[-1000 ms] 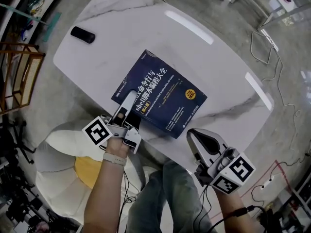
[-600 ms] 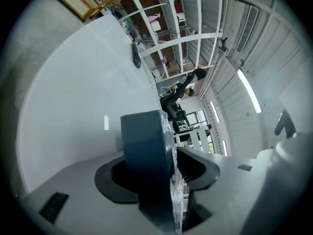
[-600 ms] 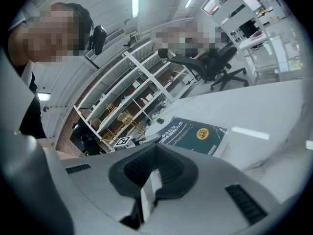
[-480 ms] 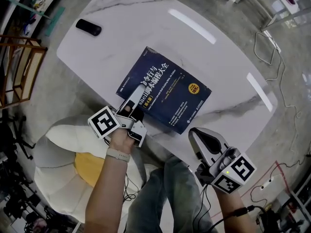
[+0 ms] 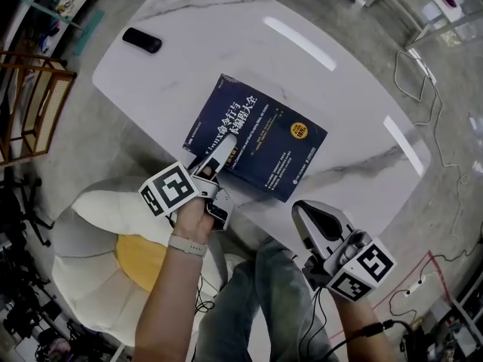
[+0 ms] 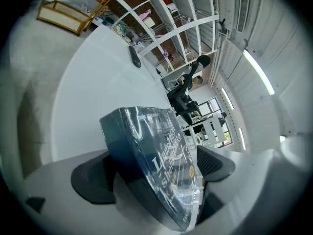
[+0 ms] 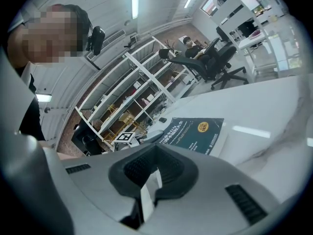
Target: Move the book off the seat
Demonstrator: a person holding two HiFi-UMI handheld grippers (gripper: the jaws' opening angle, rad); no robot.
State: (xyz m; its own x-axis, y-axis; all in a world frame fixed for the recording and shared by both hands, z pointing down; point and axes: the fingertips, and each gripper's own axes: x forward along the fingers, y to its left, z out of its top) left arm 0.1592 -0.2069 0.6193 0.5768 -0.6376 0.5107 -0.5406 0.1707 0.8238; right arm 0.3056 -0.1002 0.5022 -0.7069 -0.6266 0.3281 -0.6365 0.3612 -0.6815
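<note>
A dark blue book (image 5: 260, 138) lies flat on the white marble table (image 5: 189, 36), its near corner toward me. My left gripper (image 5: 219, 153) reaches over that corner. In the left gripper view the book (image 6: 156, 165) sits between the jaws, which are opening and stand clear of both covers. My right gripper (image 5: 309, 217) hovers shut at the table's near edge, to the right of the book, with nothing in it. In the right gripper view the book (image 7: 195, 130) shows beyond the closed pads (image 7: 146, 173).
A black remote (image 5: 142, 40) lies at the table's far left. A cream seat (image 5: 98, 232) with a yellow cushion (image 5: 139, 262) stands below my left arm. A wooden rattan chair (image 5: 30, 111) is at the left, and cables (image 5: 423, 81) trail on the floor at the right.
The left gripper's jaws have spread apart from the book's corner. The book now rests slightly farther onto the table. The right gripper has stayed in place.
</note>
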